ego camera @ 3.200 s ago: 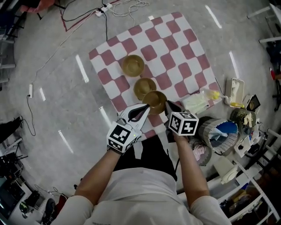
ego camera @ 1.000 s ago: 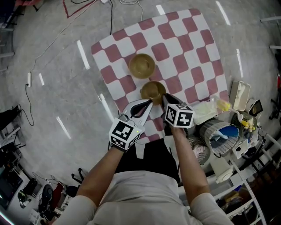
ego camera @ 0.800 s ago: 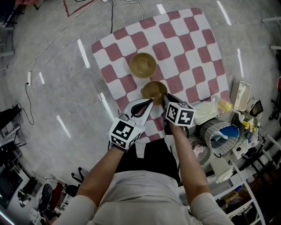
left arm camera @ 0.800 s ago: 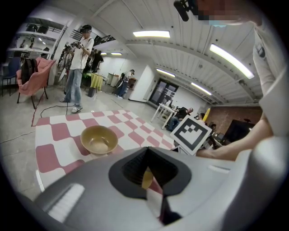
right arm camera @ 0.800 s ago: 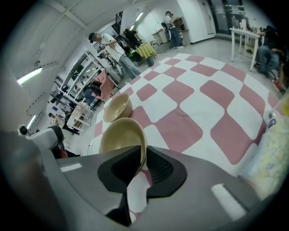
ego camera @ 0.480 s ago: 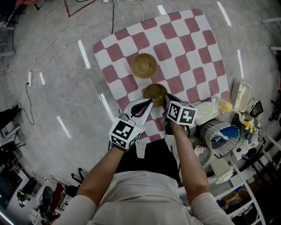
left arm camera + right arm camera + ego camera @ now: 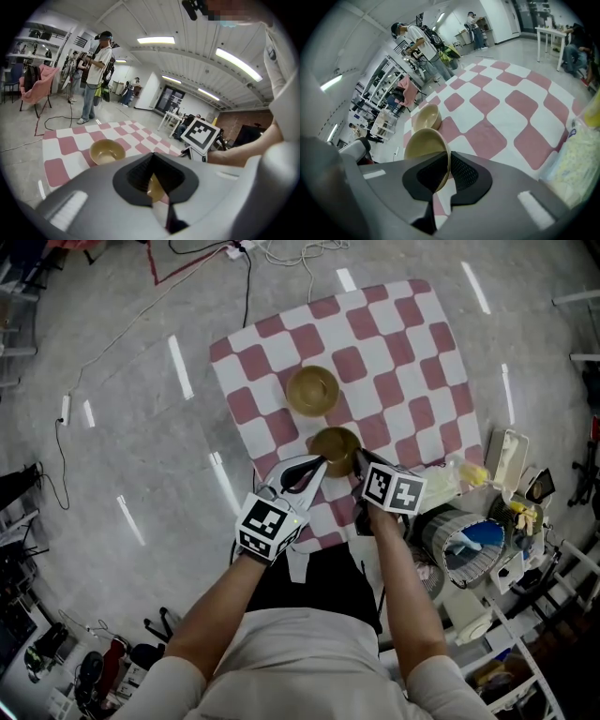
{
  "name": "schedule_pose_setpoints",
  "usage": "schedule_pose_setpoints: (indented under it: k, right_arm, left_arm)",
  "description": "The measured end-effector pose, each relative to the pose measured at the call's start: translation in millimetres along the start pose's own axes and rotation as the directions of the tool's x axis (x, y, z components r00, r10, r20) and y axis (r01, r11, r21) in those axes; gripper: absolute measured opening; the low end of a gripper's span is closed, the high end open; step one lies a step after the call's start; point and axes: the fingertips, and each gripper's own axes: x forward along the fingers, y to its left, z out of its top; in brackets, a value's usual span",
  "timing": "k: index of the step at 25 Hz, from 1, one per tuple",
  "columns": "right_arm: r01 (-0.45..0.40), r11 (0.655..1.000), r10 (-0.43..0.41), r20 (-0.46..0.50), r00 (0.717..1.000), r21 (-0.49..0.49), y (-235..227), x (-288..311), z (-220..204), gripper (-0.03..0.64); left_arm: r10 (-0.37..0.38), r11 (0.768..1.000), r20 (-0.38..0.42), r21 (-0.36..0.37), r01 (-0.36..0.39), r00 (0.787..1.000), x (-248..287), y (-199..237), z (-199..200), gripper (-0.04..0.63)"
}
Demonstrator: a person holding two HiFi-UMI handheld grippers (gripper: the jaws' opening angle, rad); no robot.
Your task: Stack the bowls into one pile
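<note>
The right gripper (image 7: pixel 359 462) pinches the rim of the near bowl (image 7: pixel 334 446) on the checkered cloth (image 7: pixel 412 343), the left gripper (image 7: pixel 321 463) hangs closed and empty at its 7 o'clock, and the far bowl (image 7: pixel 312 390), at 11 o'clock, stands apart, so the pile looks unfinished.

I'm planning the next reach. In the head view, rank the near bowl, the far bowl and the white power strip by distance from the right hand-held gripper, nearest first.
1. The near bowl: its rim sits between the right hand-held gripper's jaws.
2. The far bowl: alone, farther up the checked cloth.
3. The power strip: beyond the cloth, at the picture's top edge.
</note>
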Motion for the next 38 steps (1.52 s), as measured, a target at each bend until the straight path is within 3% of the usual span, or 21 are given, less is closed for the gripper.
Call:
schedule_pose_setpoints:
  k: [16, 29, 33, 38]
  right_arm:
    - [-0.062, 0.998, 0.062, 0.091, 0.994, 0.0, 51.5, 4.4, 78.3, 0.034]
    - [-0.057, 0.998, 0.054, 0.102, 0.993, 0.024, 59.2, 51.1, 103.5, 0.035]
    - [-0.037, 0.999, 0.038, 0.104, 0.994, -0.012, 60.1, 60.0, 105.6, 0.035]
    - [0.047, 0.989, -0.032, 0.104, 0.994, -0.14, 55.4, 65.2, 104.9, 0.036]
  left_arm:
    - [0.065, 0.998, 0.086, 0.014, -0.067, 0.994, -11.4, 31.8, 45.2, 0.006]
    - [0.116, 0.993, 0.098, -0.005, -0.116, 0.988, -13.8, 57.5, 50.1, 0.006]
    - [0.127, 0.992, 0.1, -0.012, -0.126, 0.987, -15.7, 63.2, 51.9, 0.006]
    - [0.135, 0.991, 0.098, -0.025, -0.133, 0.986, -16.5, 66.1, 49.2, 0.006]
